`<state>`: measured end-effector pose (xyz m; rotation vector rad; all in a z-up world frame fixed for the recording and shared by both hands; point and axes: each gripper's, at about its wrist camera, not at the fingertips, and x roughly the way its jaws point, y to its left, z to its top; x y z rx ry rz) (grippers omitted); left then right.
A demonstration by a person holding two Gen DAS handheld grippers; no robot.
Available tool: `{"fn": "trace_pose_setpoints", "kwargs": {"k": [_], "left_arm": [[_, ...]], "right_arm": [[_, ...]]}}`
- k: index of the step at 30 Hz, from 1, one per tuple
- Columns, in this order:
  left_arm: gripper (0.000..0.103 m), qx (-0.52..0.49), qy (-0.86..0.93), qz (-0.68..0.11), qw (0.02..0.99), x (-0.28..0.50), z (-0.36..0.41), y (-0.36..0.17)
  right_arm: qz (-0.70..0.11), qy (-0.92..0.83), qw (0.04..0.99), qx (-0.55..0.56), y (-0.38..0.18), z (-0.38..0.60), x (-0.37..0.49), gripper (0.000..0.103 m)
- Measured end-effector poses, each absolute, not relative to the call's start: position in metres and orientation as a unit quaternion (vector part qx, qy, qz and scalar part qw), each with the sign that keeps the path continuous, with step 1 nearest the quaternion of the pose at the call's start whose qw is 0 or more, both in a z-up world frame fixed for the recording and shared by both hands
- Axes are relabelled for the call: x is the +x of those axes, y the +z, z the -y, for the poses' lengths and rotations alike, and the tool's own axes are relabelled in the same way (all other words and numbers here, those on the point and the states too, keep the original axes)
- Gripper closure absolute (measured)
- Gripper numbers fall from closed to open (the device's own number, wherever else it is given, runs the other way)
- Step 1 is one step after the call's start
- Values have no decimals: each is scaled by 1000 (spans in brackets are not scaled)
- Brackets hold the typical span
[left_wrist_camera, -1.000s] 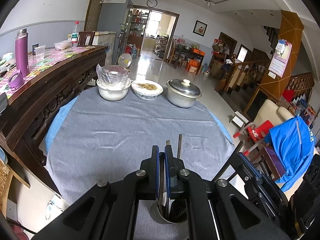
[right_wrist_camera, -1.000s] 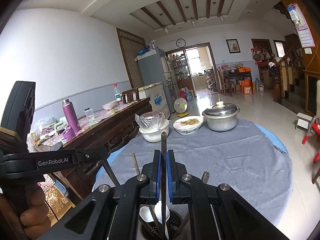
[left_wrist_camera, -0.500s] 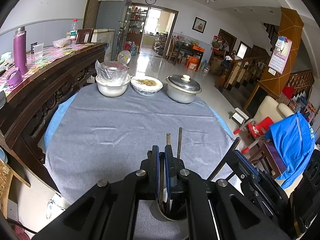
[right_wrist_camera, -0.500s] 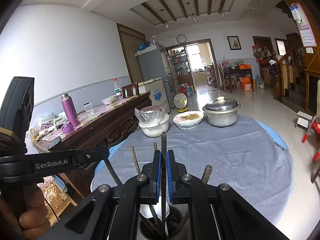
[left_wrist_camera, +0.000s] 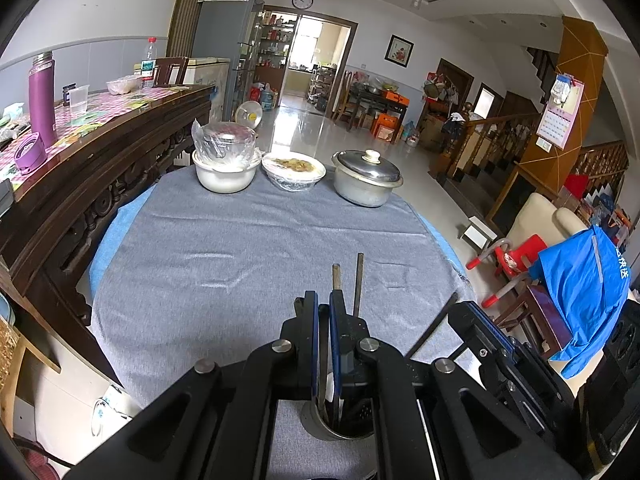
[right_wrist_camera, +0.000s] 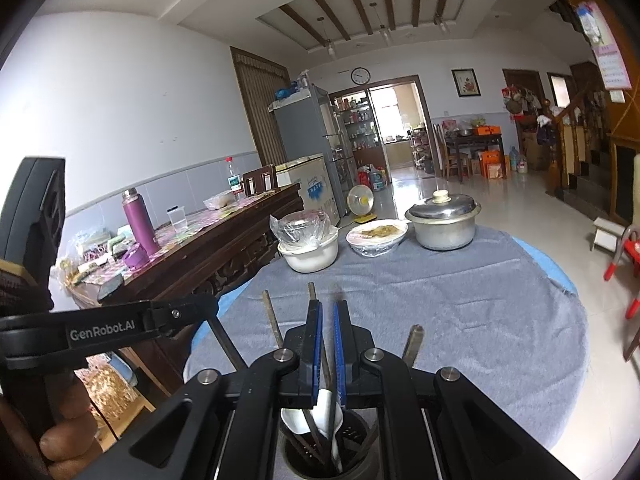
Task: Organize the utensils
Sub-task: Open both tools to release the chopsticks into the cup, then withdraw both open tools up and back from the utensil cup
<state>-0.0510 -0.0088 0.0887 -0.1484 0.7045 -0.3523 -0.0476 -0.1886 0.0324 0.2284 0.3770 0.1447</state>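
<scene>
Above the holder (right_wrist_camera: 328, 452): left gripper (left_wrist_camera: 324, 308) clamped on a chopstick (left_wrist_camera: 322, 364), right gripper (right_wrist_camera: 327, 312) on another chopstick (right_wrist_camera: 329, 364).

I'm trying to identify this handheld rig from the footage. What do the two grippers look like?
Both are matte black plastic. The right gripper and left gripper each have two flat fingers with blue pads, on angular black linkages with silver pivot bolts. In the right wrist view, white "GenRobot.AI" lettering marks the left one's side.
</scene>
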Motion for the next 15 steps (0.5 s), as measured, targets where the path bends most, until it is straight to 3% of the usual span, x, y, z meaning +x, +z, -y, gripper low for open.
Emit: {"fn": "trace_pose_setpoints", "kwargs": {"k": [4, 6, 8, 15], "left_arm": [[91, -67, -162, -340, 924, -52, 7, 89], [58, -67, -157, -337, 926, -53, 5, 90], [45, -64, -144, -325, 932, -54, 2, 92], [42, -54, -129, -323, 936, -52, 0, 90]], "right_arm": [[-194, 68, 971, 119, 31, 191, -47, 94], [-197, 68, 970, 124, 31, 192, -47, 94], [-200, 66, 970, 126, 30, 194, -46, 94], [-200, 63, 969, 130, 28, 196, -44, 94]]}}
